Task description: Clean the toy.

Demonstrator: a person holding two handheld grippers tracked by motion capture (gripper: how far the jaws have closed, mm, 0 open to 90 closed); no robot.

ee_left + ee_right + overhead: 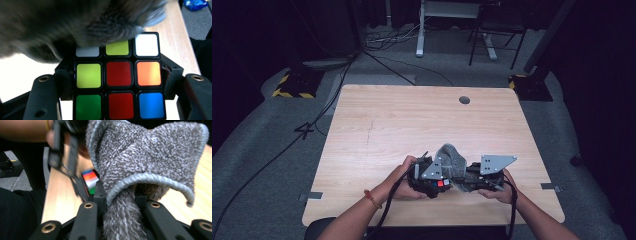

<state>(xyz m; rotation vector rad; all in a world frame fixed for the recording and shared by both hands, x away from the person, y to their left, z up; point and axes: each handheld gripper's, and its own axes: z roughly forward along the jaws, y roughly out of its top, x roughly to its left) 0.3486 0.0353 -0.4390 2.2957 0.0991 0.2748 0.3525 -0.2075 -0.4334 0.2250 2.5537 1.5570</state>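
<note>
Near the front edge of the wooden table [422,120], the person's two hands meet, each with a hand-held gripper. The left hand-held gripper [117,82] is clamped on a puzzle cube [119,80], its black jaws pressing the cube's two sides; the face toward the camera shows green, red, orange, blue, white and yellow-green squares. The right hand-held gripper [120,202] is clenched on a grey towel [150,157], a bunched fold of it pinched between the jaws while the rest stands up above them. The towel lies against the top of the cube and covers part of its upper row. In the high view both sit just above the table, between the hands.
</note>
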